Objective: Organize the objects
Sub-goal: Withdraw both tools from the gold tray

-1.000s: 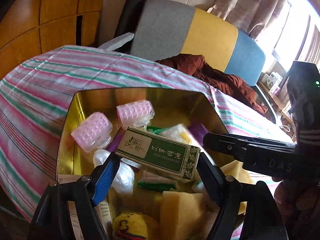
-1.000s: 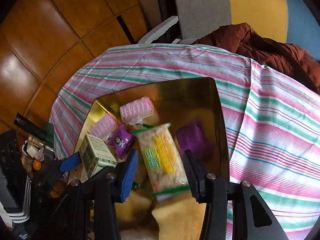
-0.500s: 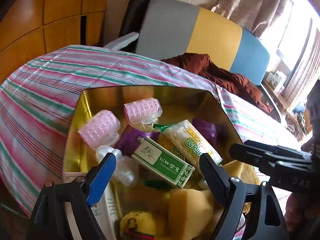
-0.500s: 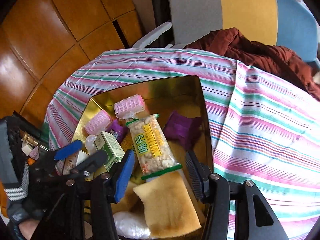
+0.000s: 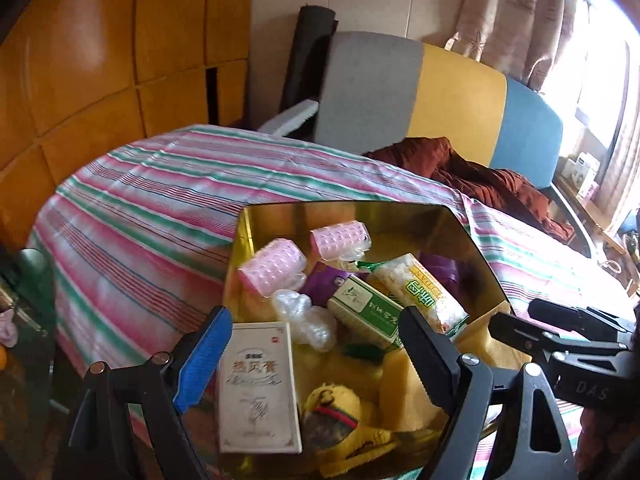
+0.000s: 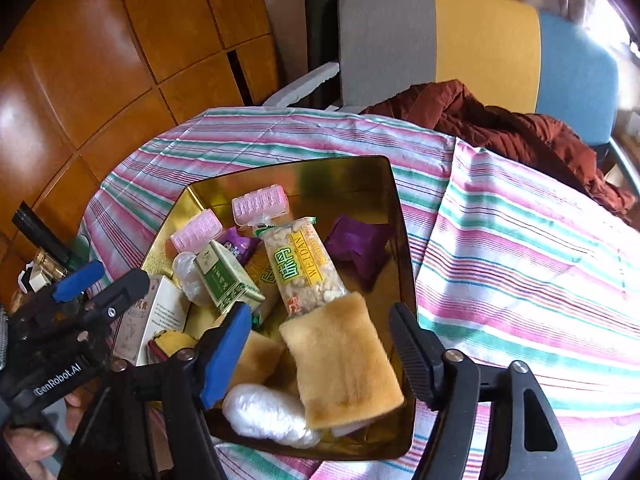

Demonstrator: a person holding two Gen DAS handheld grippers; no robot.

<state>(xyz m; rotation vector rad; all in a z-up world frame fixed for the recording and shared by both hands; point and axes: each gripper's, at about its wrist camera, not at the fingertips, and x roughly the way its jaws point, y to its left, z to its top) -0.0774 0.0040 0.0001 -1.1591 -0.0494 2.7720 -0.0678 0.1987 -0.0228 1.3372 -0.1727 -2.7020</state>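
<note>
Objects lie heaped in the gold tin (image 6: 404,240) on the striped tablecloth (image 6: 520,248), the green box (image 5: 366,312) mid-pile. Left gripper (image 5: 316,354) and right gripper (image 6: 320,344) hover over its near edge, jaws wide, empty. Packing looks nearly finished; next probably means fetching another loose item.

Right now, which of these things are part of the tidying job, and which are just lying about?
Part of the job: gold tin, pink rollers, green box, snack bar, purple packet, white box.

Lying about: striped cloth, brown garment, chair.
</note>
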